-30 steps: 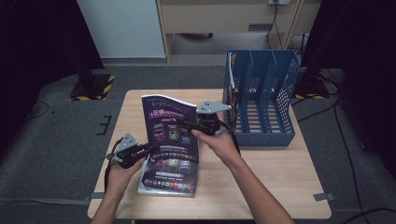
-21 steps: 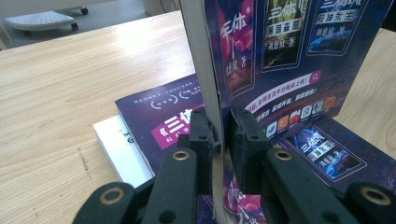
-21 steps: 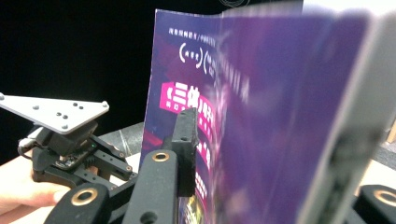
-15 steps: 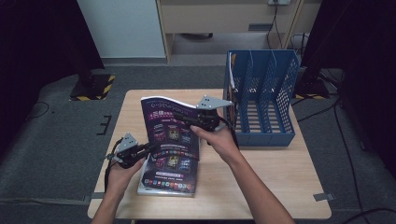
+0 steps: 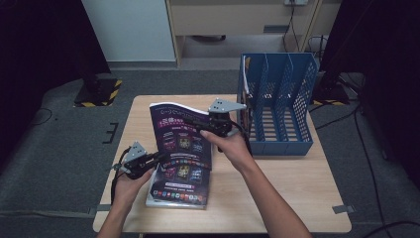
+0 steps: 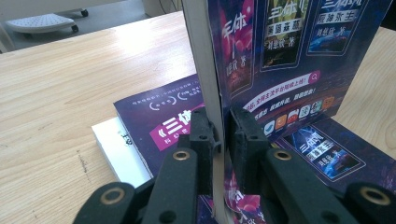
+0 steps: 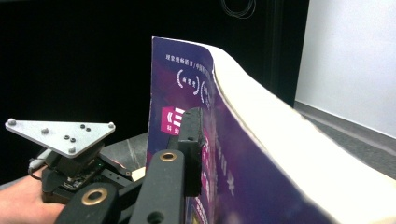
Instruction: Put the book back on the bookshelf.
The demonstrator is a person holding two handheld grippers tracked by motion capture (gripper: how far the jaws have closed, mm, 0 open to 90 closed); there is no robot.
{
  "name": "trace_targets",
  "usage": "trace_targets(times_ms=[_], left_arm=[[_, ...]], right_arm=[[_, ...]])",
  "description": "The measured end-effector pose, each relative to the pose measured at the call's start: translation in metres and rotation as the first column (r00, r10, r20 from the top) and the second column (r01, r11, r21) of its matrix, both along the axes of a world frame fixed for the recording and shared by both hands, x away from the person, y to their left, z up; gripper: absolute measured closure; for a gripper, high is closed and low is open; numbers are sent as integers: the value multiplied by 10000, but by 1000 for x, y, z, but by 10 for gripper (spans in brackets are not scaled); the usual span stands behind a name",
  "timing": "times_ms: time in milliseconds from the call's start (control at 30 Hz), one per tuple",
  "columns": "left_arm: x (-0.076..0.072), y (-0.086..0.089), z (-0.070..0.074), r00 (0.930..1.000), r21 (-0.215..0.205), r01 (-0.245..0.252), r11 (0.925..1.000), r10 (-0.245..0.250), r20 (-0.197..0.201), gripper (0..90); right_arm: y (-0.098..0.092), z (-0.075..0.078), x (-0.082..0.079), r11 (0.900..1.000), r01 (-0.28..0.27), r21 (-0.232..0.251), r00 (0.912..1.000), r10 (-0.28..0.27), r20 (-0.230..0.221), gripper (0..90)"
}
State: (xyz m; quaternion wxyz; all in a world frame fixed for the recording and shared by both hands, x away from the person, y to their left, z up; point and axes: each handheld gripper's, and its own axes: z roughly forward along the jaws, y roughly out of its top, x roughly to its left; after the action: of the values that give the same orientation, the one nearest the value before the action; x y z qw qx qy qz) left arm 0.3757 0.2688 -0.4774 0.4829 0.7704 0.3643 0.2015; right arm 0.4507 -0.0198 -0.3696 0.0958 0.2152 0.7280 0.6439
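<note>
A thick purple magazine is held tilted up off the table between both grippers. My left gripper is shut on its near left edge; in the left gripper view both jaws pinch the page block at my left gripper. My right gripper is shut on the raised far right edge, and its jaws have just closed a little tighter. In the right gripper view my right gripper clamps the cover. A second purple magazine lies flat underneath.
A blue slotted file rack stands upright at the table's far right, close behind my right hand. Bare wooden table lies to the near right. The flat magazine rests on something white-edged.
The right gripper has lifted the magazine's far edge slightly higher, so it stands steeper. The left gripper has kept its place on the near edge.
</note>
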Motion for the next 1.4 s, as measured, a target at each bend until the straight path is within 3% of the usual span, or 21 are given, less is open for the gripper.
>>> trace_targets(times_ms=[433, 667, 733, 800, 867, 1000, 1200, 1400], left_arm=[[0, 0, 0, 10000, -13, 13, 10000, -13, -1, 792], [0, 1, -1, 10000, 2, -66, 10000, 66, 9, 782], [0, 1, -2, 9991, -194, -420, 9989, 421, 10, 709], [2, 1, -4, 9965, -613, -831, 9947, 827, -91, 556], [4, 3, -6, 9927, -526, -1190, 9915, 1179, -248, 441], [5, 6, -8, 9874, -227, -1556, 9876, 1549, -311, 327], [7, 6, -12, 9825, 344, -1821, 9827, 1832, -336, 233], [11, 8, -16, 9732, 464, -2172, 9750, 2200, -672, 126]], right_arm=[[2, -1, 1, 10000, 7, 16, 9999, -7, -120, 810], [2, 0, -1, 9998, 123, -148, 9999, -122, 77, 822], [2, 0, -3, 9997, 145, -198, 9998, -142, 164, 822], [4, 2, -6, 9994, 123, -319, 9996, -115, 268, 823], [6, 3, -10, 9987, 193, -467, 9990, -174, 412, 824], [6, 6, -13, 9967, 623, -513, 9966, -593, 568, 824], [-4, 12, -11, 9922, 1215, -278, 9907, -1195, 645, 824], [-17, 19, -11, 9839, 1780, -174, 9804, -1759, 884, 824]])
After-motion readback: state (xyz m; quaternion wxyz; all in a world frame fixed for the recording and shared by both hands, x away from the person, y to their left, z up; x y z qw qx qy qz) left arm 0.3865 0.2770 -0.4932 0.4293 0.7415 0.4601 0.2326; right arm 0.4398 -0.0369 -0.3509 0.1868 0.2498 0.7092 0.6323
